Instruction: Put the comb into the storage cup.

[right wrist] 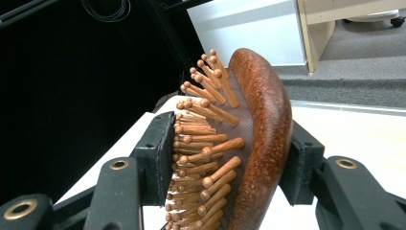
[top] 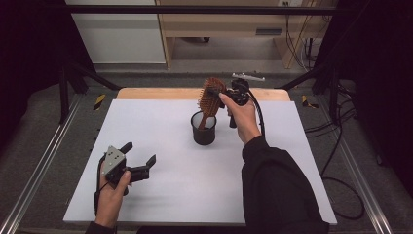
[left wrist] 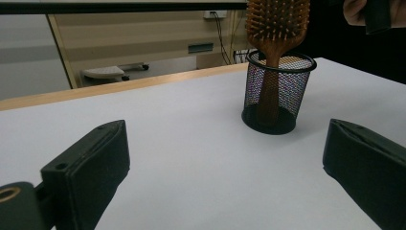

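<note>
One brown wooden paddle hairbrush, handle already standing in the black wire-mesh cup mid-table, head clasped between the right gripper pads, release outstanding; left gripper idle, jaws wide.

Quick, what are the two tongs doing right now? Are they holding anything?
Left tongs: open, holding nothing, low over the table.
Right tongs: around the hairbrush head, which stands in the mesh cup; grip or letting go, cannot tell.

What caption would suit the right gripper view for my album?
Black jaws straddle a wooden hairbrush, one pad against its bristles, the other behind its back.
</note>
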`<state>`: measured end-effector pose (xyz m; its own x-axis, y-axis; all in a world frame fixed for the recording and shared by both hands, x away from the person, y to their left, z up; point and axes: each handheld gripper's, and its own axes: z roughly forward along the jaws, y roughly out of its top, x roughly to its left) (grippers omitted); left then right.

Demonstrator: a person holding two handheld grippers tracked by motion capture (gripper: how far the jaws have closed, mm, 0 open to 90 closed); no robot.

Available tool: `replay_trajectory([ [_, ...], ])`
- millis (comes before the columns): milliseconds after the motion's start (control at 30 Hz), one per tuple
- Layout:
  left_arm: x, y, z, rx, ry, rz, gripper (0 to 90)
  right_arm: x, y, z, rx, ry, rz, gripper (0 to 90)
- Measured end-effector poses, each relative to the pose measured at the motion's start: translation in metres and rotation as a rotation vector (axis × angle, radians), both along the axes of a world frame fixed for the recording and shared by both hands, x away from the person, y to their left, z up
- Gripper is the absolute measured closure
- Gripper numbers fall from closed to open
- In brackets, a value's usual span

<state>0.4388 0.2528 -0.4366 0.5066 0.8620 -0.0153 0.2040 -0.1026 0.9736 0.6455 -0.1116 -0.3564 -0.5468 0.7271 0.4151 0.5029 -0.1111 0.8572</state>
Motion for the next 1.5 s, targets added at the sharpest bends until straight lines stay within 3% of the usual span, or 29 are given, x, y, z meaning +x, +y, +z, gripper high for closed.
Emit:
replay_trajectory([
  [1500,-0.0003,-0.0001,0.0001,0.000,-0.002,-0.007,2.4,0.0004,-0.0033,-0.0029,-0.071,0.026,-0.004,29.1],
])
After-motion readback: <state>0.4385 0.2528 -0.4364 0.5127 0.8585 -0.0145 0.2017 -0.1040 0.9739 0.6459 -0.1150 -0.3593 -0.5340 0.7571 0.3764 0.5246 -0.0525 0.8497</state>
